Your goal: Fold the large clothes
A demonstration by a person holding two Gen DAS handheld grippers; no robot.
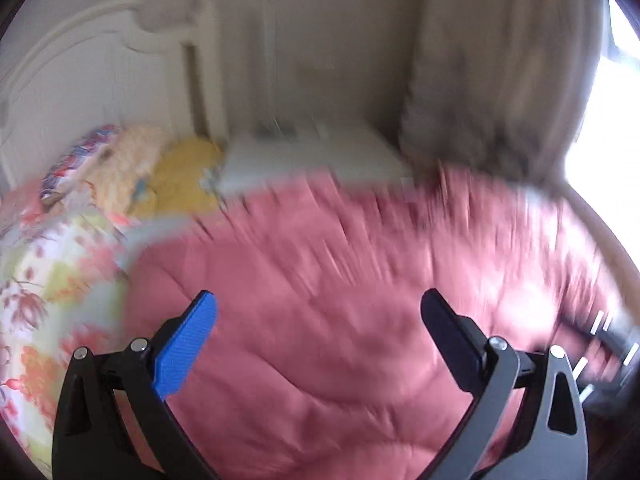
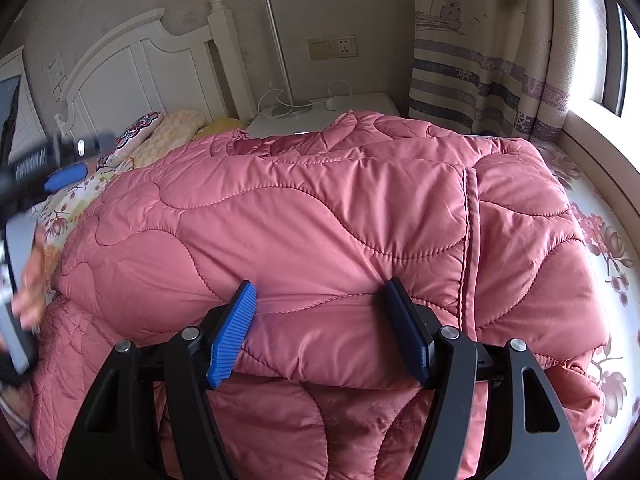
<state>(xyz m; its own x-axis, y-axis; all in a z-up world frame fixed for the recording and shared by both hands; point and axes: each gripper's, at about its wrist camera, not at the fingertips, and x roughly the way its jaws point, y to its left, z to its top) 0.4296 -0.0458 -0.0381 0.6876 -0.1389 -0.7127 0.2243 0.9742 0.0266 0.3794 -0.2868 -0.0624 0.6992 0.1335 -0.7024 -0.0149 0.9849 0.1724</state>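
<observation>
While the right wrist view is sharp, the left wrist view is smeared with blur, so fine detail is taken from the former. At the left edge of the right wrist view, the left hand-held gripper (image 2: pixel 66 172) hangs over the floral bedsheet (image 2: pixel 600 240) beside the garment, a person's hand (image 2: pixel 30 280) blurred beneath it. In its own view its jaws stand wide apart with nothing between them: released, probably free to travel to a fresh hold.

Centre frame, the pink quilted coat (image 2: pixel 320 216) lies on the bed, filling most of the picture from the pillows (image 2: pixel 132 136) at upper left to the curtain (image 2: pixel 480 72) at upper right. It appears already doubled: an upper layer with a piped edge running down its right of centre lies over a lower layer that shows at the bottom of the frame. The fabric is puffy, stitched in wavy lines, with a slight sheen.

At lower centre, the right hand-held gripper (image 2: pixel 320 328) has the near fold of the upper layer bulging between its blue pads (image 2: pixel 234 332), which dent the padding on both sides: grasping the coat. The judgement is that this grip pins the fold so the thick filling cannot spring open.

A white nightstand (image 2: pixel 360 104) stands behind the coat.
</observation>
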